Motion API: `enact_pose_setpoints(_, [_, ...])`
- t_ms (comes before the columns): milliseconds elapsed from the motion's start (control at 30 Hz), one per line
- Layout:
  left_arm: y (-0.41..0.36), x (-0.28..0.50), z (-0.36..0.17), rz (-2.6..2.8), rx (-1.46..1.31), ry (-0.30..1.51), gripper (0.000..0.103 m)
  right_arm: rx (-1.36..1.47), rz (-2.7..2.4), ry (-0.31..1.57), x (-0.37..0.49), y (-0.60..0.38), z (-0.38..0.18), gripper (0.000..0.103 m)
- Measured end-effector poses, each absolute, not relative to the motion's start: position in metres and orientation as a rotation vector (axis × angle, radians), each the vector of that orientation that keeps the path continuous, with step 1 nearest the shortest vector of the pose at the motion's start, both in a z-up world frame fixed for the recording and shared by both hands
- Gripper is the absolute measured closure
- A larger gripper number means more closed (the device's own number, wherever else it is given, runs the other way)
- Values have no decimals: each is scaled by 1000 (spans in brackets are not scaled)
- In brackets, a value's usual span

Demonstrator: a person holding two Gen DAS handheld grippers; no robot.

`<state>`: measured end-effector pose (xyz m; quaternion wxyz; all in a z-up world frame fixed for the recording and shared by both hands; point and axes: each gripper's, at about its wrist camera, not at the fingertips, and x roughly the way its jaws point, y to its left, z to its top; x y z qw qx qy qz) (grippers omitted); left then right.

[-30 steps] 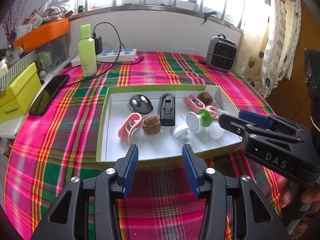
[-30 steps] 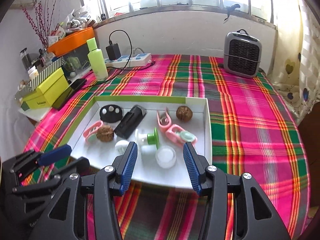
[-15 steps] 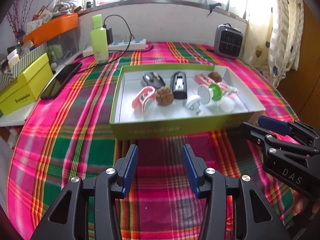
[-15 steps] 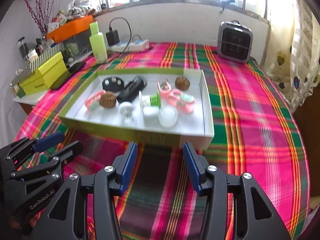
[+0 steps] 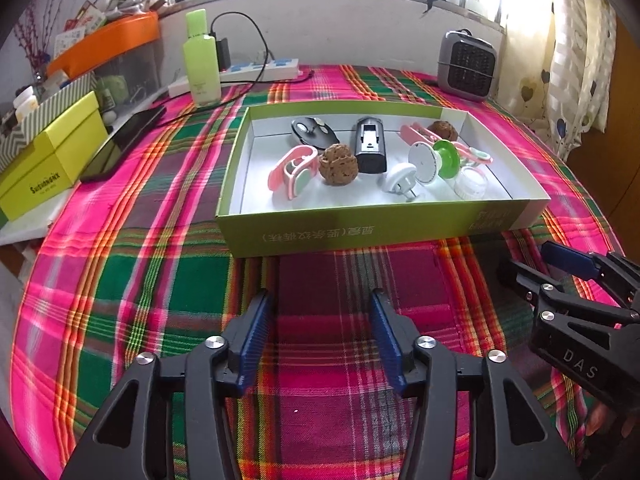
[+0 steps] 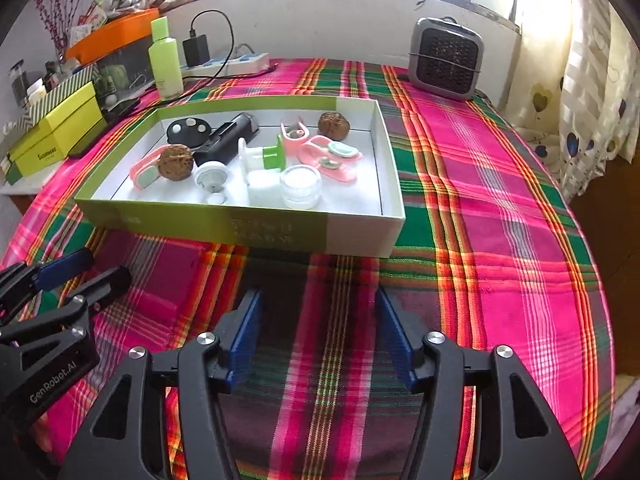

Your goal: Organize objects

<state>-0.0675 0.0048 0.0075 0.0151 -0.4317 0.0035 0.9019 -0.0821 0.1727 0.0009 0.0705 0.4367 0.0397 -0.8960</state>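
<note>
Both left tongs (image 5: 320, 336) and right tongs (image 6: 318, 338) gape empty, green box (image 5: 376, 232) ahead on plaid surface (image 6: 500, 240); only left view shows phone (image 5: 124, 142) fully.

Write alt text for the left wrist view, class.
A shallow green box of small items, including a walnut and pink clips, sits on a plaid tablecloth. The open left gripper hovers before it, the right gripper alongside.

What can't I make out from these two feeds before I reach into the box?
- Box print: right wrist view, washed out and too small.
- White plug prongs: right wrist view, near wall cuts them off.
- Far walnut: left wrist view, partly behind pink clip.
- Orange bin contents: too small.
</note>
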Motion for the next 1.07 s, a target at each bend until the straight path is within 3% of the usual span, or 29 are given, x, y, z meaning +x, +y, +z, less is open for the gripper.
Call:
enact_pose_setpoints(167, [8, -69, 7, 2790, -1344, 18, 43, 1322, -2702, 113, -82, 173, 0, 40])
enact_pose_setpoints(1067, [8, -69, 8, 2789, -1343, 16, 42, 1323, -2702, 113, -83, 174, 0, 39])
